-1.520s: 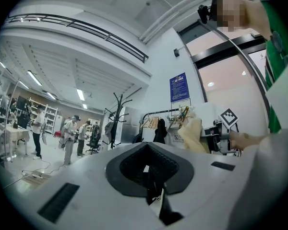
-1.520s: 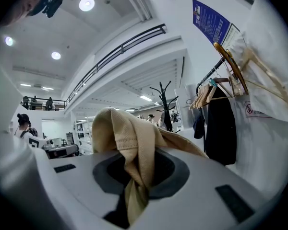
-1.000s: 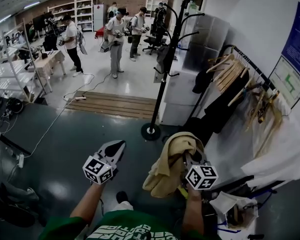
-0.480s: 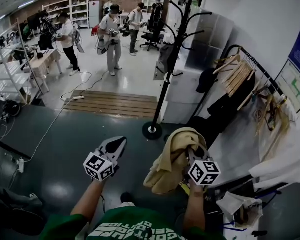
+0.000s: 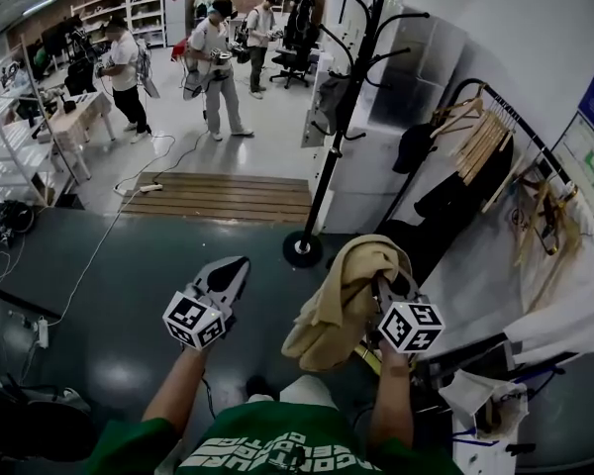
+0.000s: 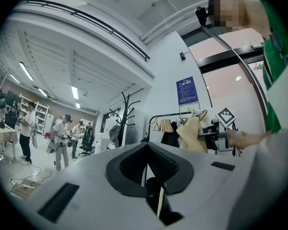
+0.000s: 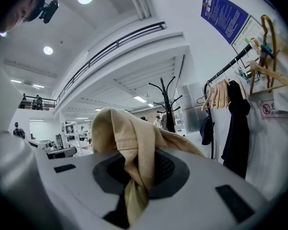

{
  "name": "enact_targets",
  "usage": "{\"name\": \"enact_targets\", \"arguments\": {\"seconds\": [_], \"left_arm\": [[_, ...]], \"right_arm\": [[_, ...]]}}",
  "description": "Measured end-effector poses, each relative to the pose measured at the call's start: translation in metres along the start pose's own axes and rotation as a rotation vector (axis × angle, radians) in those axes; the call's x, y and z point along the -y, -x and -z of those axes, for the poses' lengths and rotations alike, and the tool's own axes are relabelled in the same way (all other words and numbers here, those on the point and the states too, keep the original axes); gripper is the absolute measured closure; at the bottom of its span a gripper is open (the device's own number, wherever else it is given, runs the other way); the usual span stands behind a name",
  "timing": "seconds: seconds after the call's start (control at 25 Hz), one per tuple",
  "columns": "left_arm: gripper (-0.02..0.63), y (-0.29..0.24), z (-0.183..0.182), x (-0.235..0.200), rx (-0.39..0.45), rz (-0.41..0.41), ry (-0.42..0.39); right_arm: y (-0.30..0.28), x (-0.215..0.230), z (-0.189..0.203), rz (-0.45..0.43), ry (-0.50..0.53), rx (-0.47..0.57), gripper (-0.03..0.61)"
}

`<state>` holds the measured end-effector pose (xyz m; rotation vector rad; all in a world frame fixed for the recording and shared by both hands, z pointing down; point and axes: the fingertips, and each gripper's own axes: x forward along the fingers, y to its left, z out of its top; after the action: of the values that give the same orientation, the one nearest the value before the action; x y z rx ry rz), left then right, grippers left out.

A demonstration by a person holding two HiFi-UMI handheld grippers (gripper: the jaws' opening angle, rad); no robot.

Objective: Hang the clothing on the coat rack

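**Beige garment pinched in the right claw, coat rack straight ahead**

Here's the right claw (image 5: 380, 287), and it's clamped firmly on the beige garment (image 5: 343, 300). The right gripper view shows the cloth bunched between the two jaws, a twisted fold squeezed down through the middle and the rest billowing up over the top. From the head view, the garment drapes over the front of the claw and hangs down on its left side, clear of the floor.

Over to the left claw (image 5: 231, 271): jaws closed together, only a thin seam between the pads, and nothing in them. It's held out beside the right one, the two well apart, both pointing forward.

Ahead stands the black coat rack (image 5: 327, 151), upright on its round base on the dark floor, curved hooks fanning out at the top and something grey hanging partway down its pole. The garment is short of it, not touching any hook.

To the right of the rack runs a clothes rail (image 5: 495, 117) against the wall, carrying a row of wooden hangers (image 5: 468, 144) and a black garment (image 5: 457, 194). Beyond the rack, a low wooden platform (image 5: 218, 198) lies on the floor, and several people (image 5: 214, 62) stand further back in the hall.
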<state>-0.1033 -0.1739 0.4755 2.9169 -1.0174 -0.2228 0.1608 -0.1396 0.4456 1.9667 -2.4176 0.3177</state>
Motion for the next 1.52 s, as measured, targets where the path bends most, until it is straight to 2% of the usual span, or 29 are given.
{"name": "enact_targets", "arguments": {"seconds": [0.36, 0.68, 1.52], "left_arm": [[0.611, -0.031, 0.006, -0.019, -0.008, 0.021, 0.011], [0.611, -0.078, 0.005, -0.04, -0.013, 0.051, -0.014], [0.611, -0.23, -0.01, -0.117, -0.002, 0.149, -0.056]], "right_arm": [[-0.031, 0.005, 0.001, 0.001, -0.005, -0.012, 0.518], [-0.071, 0.03, -0.001, 0.014, -0.013, -0.018, 0.518], [-0.201, 0.11, -0.056, 0.069, -0.014, 0.053, 0.518]]}}
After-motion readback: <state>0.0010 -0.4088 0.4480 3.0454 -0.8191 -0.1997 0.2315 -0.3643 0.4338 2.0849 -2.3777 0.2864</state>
